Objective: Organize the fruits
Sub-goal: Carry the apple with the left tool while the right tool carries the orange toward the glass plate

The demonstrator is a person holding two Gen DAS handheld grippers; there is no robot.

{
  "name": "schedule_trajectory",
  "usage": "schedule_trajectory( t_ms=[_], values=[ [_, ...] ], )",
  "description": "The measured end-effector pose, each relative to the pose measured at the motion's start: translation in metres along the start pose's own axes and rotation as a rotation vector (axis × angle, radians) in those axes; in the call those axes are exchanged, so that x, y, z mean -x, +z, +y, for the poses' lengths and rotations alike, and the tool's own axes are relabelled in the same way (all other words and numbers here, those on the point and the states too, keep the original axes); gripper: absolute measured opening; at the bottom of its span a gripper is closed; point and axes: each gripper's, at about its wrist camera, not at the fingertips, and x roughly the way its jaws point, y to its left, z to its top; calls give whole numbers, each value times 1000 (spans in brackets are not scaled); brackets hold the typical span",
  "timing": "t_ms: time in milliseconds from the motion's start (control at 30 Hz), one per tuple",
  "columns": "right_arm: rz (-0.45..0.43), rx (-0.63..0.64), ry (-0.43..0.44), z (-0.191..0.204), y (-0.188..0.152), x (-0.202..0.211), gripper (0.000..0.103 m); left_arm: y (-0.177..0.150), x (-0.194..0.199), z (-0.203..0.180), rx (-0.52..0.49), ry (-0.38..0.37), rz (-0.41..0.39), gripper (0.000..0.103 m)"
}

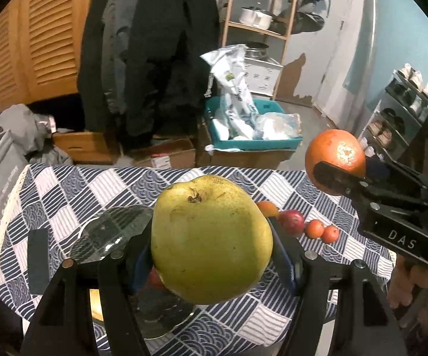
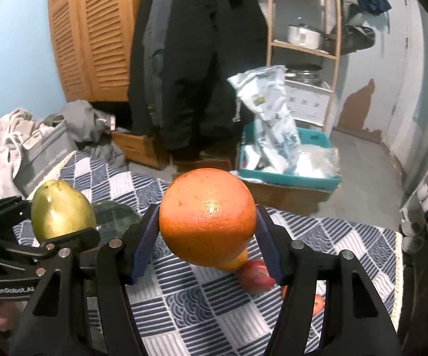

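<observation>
Both hand-held grippers are loaded as I watch from my station. My left hand-held gripper [image 1: 211, 255] is clamped on a big yellow-green pear [image 1: 211, 246], its blue pads pressing the fruit's two sides, stem end turned toward the camera. The pear hangs in the air above the tabletop [image 1: 65, 190], which wears a blue and white patterned cloth. Just behind the pear at about ten o'clock I see a clear glass plate [image 1: 110, 231] lying on the cloth; another glass dish [image 1: 160, 314] sits below the fruit, with something red in it that I cannot make out.

My right hand-held gripper [image 2: 208, 234] is clamped on a large orange [image 2: 208, 216], also lifted clear of the cloth. In the left wrist view that orange sits at two o'clock from the pear, well apart from it. A hand [image 1: 418, 293] holds that gripper's grip at the frame's right edge.

On the cloth, a row of fruit lies at three o'clock from the pear: a red apple [image 1: 292, 222] and two small orange fruits [image 1: 322, 230] beside it, with another orange fruit [image 1: 267, 209] partly hidden behind the pear.
</observation>
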Motion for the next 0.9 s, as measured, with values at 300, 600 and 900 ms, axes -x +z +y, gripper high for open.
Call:
schedule_trajectory(
  t_ms=[300,600,900],
  values=[
    [38,35,56,34,4,-27,63,-9,-6,46,68,60,20,71],
    [74,59,112,68,6,-57,63,-19,-13,86,124,122,45,71],
    [153,74,178,101,-4,-99,63,-38,-28,120,163,169,98,71]
  ],
)
